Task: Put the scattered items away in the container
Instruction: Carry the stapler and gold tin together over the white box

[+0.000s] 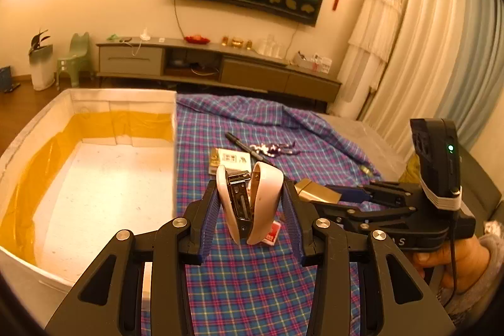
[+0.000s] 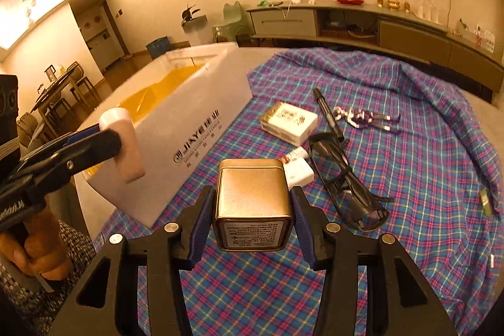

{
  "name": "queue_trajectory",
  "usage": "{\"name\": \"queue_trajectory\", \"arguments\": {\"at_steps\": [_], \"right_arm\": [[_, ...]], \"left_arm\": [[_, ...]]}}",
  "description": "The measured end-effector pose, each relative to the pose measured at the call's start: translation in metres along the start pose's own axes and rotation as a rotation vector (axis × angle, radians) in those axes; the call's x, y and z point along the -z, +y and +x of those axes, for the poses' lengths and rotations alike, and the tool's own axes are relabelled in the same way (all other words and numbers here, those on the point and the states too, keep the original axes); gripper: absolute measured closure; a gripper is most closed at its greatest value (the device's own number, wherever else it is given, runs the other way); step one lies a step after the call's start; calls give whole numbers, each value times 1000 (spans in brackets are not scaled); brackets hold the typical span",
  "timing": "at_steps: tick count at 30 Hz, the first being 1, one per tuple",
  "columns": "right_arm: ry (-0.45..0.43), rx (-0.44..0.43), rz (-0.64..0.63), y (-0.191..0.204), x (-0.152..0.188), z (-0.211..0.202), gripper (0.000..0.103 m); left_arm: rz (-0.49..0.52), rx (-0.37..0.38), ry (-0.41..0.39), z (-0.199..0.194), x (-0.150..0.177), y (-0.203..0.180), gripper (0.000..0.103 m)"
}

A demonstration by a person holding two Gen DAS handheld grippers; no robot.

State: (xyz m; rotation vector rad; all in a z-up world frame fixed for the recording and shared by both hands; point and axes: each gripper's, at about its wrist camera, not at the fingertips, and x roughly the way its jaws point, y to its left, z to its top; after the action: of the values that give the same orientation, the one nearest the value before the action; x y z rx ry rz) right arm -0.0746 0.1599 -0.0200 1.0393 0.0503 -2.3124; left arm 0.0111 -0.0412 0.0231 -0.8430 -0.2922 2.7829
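My left gripper [image 1: 250, 203] is shut on a white stapler [image 1: 252, 203], held above the plaid cloth just right of the white foam box [image 1: 94, 194]. The stapler also shows in the right wrist view [image 2: 126, 144], beside the box [image 2: 189, 128]. My right gripper [image 2: 250, 210] is shut on a gold tin [image 2: 252, 203], above the cloth; the tin shows in the left wrist view [image 1: 315, 194]. On the cloth lie a white card box [image 2: 289, 123], a black pen [image 2: 326, 112], black glasses [image 2: 349, 188], a silver clip item [image 2: 365, 118] and a small white packet [image 2: 299, 169].
The foam box has yellow tape inside and holds nothing that I can see. The plaid cloth [image 2: 409, 178] covers the table. A small red packet [image 1: 272, 233] lies under the stapler. A TV cabinet [image 1: 220, 65] stands along the far wall.
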Motion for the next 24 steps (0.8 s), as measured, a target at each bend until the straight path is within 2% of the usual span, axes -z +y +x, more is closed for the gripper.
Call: {"name": "queue_trajectory", "arguments": {"at_steps": [7, 24], "right_arm": [[-39, -8, -8, 25, -11, -13, 53], [-55, 0, -72, 83, -43, -21, 53]], "left_arm": [[-38, -1, -13, -8, -7, 14, 62], [-140, -12, -59, -32, -25, 57, 62]]}}
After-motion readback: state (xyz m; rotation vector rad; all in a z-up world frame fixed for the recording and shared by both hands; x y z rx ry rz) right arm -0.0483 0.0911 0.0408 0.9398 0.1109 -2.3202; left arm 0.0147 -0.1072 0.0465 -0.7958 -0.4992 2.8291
